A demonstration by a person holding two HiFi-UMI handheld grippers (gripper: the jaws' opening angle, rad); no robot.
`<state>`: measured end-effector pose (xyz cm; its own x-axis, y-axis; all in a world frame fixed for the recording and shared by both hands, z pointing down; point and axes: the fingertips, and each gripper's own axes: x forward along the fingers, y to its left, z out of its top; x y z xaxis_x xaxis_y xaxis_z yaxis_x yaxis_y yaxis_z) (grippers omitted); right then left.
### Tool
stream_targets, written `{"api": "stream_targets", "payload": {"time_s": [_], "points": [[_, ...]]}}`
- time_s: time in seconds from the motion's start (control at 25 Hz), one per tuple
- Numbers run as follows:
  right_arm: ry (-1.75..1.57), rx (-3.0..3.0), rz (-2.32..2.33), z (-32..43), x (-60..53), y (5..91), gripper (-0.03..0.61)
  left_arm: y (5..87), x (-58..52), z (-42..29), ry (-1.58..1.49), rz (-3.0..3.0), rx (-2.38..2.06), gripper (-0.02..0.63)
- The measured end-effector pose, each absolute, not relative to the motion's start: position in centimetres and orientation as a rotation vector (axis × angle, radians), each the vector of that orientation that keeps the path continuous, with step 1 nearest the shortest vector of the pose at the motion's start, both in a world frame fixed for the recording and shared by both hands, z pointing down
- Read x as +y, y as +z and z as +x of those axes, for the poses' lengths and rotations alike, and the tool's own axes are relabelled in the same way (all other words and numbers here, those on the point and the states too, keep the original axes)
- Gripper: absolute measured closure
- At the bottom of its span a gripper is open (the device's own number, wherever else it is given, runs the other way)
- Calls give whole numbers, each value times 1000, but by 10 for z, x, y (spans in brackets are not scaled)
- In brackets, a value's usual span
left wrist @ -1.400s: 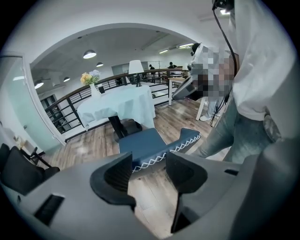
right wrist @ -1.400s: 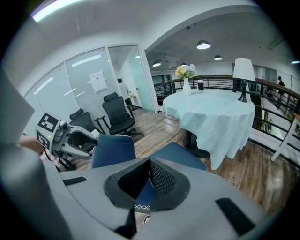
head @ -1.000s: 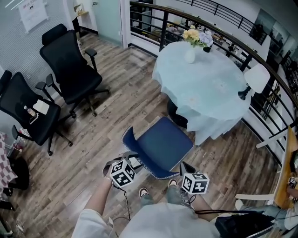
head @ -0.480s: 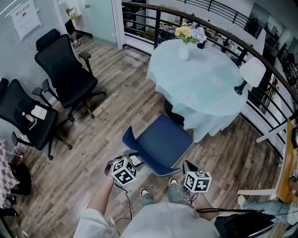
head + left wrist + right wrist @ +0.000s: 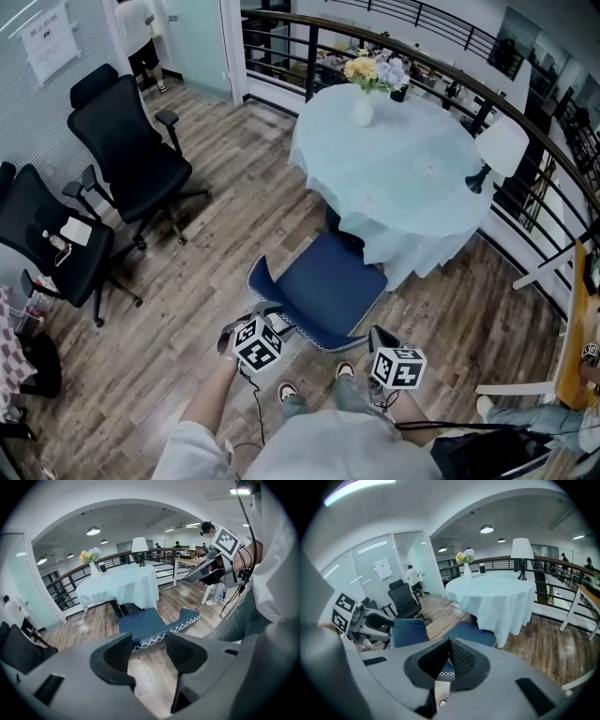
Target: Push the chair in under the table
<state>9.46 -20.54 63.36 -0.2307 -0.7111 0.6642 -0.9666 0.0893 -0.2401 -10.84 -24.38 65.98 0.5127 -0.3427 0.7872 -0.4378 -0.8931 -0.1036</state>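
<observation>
The blue chair (image 5: 323, 284) stands on the wood floor, its seat front reaching the hem of the round table's pale blue cloth (image 5: 394, 164). Its backrest faces me. My left gripper (image 5: 269, 319) sits by the backrest's left end, and whether it touches is unclear. In the left gripper view the left gripper (image 5: 149, 651) is open, with the chair (image 5: 145, 625) beyond the gap. My right gripper (image 5: 377, 337) is beside the backrest's right end. In the right gripper view the right gripper (image 5: 449, 656) is shut and empty, with the chair (image 5: 471, 632) and table (image 5: 494, 595) ahead.
Two black office chairs (image 5: 136, 155) (image 5: 52, 244) stand at the left. A dark railing (image 5: 525, 122) curves behind the table. On the table are a vase of flowers (image 5: 363, 94) and a lamp (image 5: 495, 150). A white chair frame (image 5: 548, 272) is at the right.
The chair has slid a little toward the table, its seat front now at the cloth's hem. Both grippers followed it forward.
</observation>
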Motion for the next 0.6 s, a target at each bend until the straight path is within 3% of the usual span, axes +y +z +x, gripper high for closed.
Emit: {"api": "stream_targets", "payload": {"time_s": [0.6], "points": [[906,-1973,1707,134,-212,626,561,658,-259,-83,1334,2619,-703,388]]}}
